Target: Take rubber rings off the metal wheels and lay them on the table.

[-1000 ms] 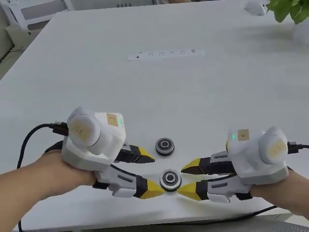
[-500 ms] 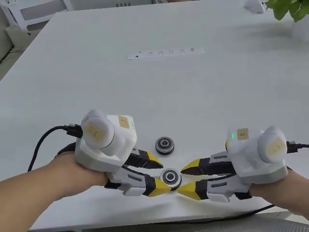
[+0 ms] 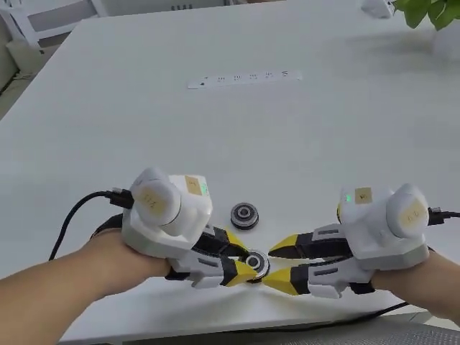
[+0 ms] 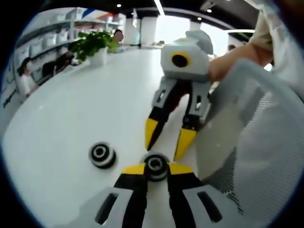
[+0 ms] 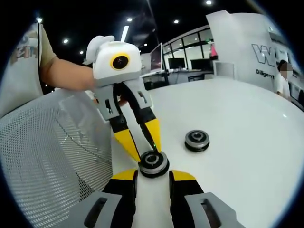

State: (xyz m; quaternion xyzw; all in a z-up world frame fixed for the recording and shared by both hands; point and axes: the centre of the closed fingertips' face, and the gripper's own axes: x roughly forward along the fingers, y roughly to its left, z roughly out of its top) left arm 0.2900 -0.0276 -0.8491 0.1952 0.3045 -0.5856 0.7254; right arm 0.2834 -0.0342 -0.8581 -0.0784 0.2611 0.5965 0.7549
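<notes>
Lower centre, beside the table (image 3: 144, 108) edge: left gripper (image 3: 243, 256) jaws narrowed against near metal wheel (image 3: 254, 264), hold not determinable. The right gripper (image 3: 272, 265) faces it with jaws spread. Second wheel (image 3: 244, 215) lies apart, with bare tabletop above it.

Near wheel (image 3: 253, 264) lies on the table (image 3: 144, 122) by its front edge, between left gripper (image 3: 243, 257) and right gripper (image 3: 273, 264). Second wheel (image 3: 244, 215) lies just behind it. Power strip (image 3: 243, 77) well behind; plant (image 3: 424, 11) at far right corner.
</notes>
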